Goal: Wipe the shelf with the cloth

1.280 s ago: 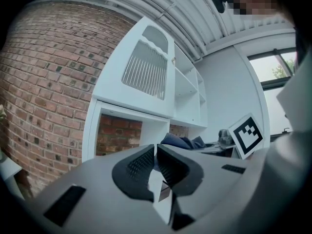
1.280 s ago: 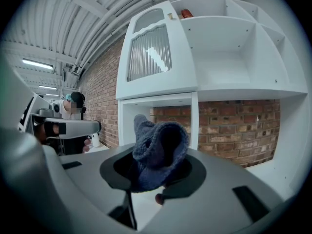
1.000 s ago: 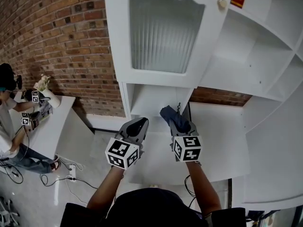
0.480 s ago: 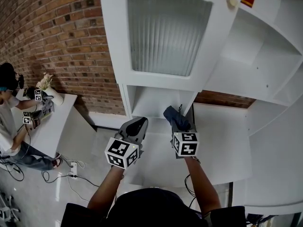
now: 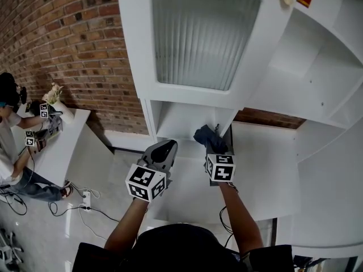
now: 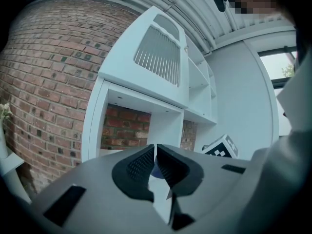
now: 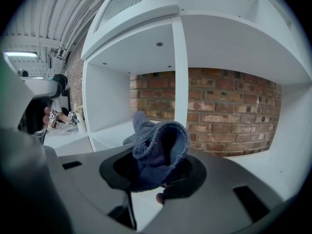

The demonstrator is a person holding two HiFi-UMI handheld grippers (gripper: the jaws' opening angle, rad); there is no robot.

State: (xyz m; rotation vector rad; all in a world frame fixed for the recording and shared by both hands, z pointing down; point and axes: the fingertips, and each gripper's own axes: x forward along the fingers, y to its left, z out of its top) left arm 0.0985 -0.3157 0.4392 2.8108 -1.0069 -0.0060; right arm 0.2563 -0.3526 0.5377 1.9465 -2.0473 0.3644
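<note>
The right claw (image 5: 214,147) is closed on the cloth (image 7: 158,152) — a dark blue bunch that stands up out of the jaws and reaches past their tips to the far side. The left claw (image 5: 165,148) is closed too, jaws together with nothing between them, and it hangs just left of the right one.

The shelf (image 5: 180,129) is the white board of the low open compartment under the glass door (image 5: 198,35). It lies straight ahead of the cloth. In the head view the cloth sits at the shelf's front right corner, next to the upright divider (image 7: 180,82); I cannot tell if it touches the board.

I judge the wiping to be at its start. The right hand is the nearer one, so the next move asks to press the cloth down on the board and sweep it left — along the long axis of the shelf.
</note>
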